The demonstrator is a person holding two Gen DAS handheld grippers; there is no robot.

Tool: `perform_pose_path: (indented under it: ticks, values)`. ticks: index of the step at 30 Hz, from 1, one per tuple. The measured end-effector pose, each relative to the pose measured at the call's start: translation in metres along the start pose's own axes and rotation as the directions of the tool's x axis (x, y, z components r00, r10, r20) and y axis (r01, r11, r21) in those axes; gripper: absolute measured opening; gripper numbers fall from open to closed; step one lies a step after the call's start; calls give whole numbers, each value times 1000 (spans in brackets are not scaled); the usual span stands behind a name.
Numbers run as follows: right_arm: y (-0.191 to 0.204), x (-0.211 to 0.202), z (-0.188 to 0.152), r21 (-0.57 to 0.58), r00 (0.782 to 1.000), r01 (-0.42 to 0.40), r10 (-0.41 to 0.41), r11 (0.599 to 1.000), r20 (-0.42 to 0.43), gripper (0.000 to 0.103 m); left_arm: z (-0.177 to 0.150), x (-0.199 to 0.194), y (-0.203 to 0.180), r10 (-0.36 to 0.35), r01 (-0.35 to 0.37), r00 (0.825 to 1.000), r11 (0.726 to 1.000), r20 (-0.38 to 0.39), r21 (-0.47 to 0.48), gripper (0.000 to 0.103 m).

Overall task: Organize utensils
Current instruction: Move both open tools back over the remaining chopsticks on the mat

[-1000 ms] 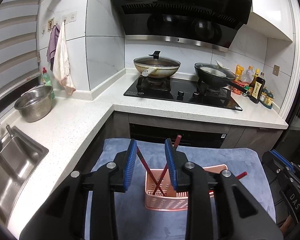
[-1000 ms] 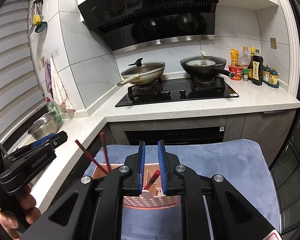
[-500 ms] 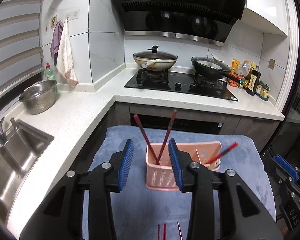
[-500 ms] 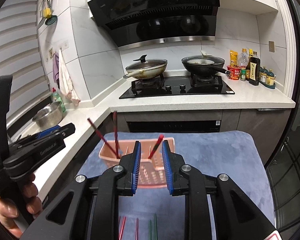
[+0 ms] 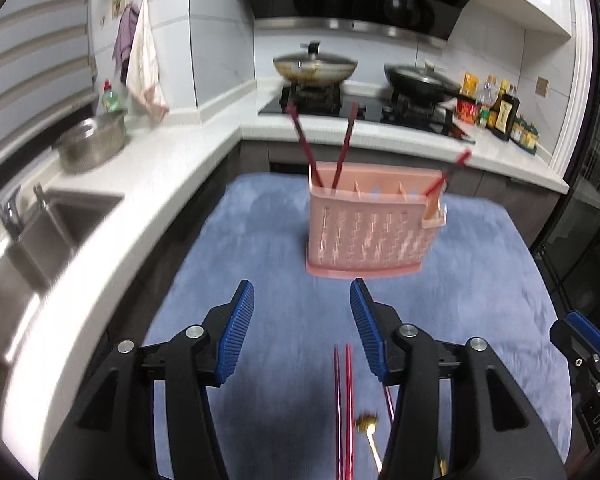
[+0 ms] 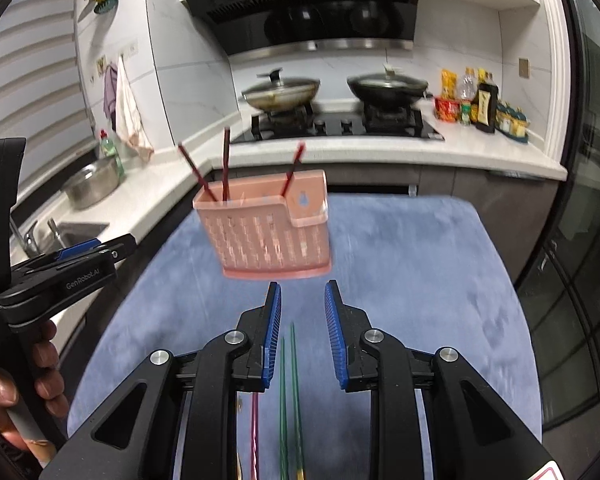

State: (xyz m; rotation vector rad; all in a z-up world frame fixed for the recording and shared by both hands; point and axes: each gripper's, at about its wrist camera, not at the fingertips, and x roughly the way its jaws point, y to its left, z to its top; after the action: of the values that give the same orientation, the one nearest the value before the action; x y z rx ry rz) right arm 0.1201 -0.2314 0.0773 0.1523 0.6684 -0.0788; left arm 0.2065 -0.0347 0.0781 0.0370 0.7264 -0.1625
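A pink slotted utensil basket (image 5: 367, 224) stands on the blue mat (image 5: 260, 240) and holds three red chopsticks (image 5: 342, 148). It also shows in the right wrist view (image 6: 270, 226). My left gripper (image 5: 302, 334) is open and empty, pulled back from the basket, above a pair of red chopsticks (image 5: 343, 408) and a gold fork (image 5: 370, 436) lying on the mat. My right gripper (image 6: 302, 336) is open and empty above a pair of green chopsticks (image 6: 290, 400), with a pink chopstick (image 6: 255, 428) beside them.
A white L-shaped counter (image 5: 172, 152) wraps the left and back. It carries a sink (image 5: 40, 232), a steel bowl (image 5: 92, 144), a stove with two pans (image 5: 316, 68) and bottles (image 5: 504, 112) at the right. The left gripper's body (image 6: 60, 276) shows in the right wrist view.
Both grippers have drawn back and down from the basket and opened wider. Three red chopsticks now stand in the basket. Loose utensils on the mat have come into view under both grippers.
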Motion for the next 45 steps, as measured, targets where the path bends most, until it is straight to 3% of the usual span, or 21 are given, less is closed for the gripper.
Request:
perform_pose_path:
  ticks: [4,6,18,28,36,45]
  values:
    - [-2,-2,-33,-16,999,29,-30,999,-43,23,-30,1,5,16,-15,999,1000,-41,2,50]
    - [-4,-2,-52,-16,996,37,-38,999,-76,23,-47,1,8,21,-21,998,1000,-62,-5,58]
    - [-5,19,-130,3,976,42,-40,999,-212,23,-130,10,20,60,-58,980,998,-189,17,62]
    - [-3,35,-156,12,964,32,-28,999,-266,23,-169,14,24,76,-72,963,997,-260,25,62]
    - [1,41,-162,9,958,24,-21,1000,-286,23,-182,12,23,53,-45,957,998,-284,34,62]
    - [3,51,-168,-1,951,22,-21,1000,-308,16,-188,12,17,29,-16,954,999,-299,47,64]
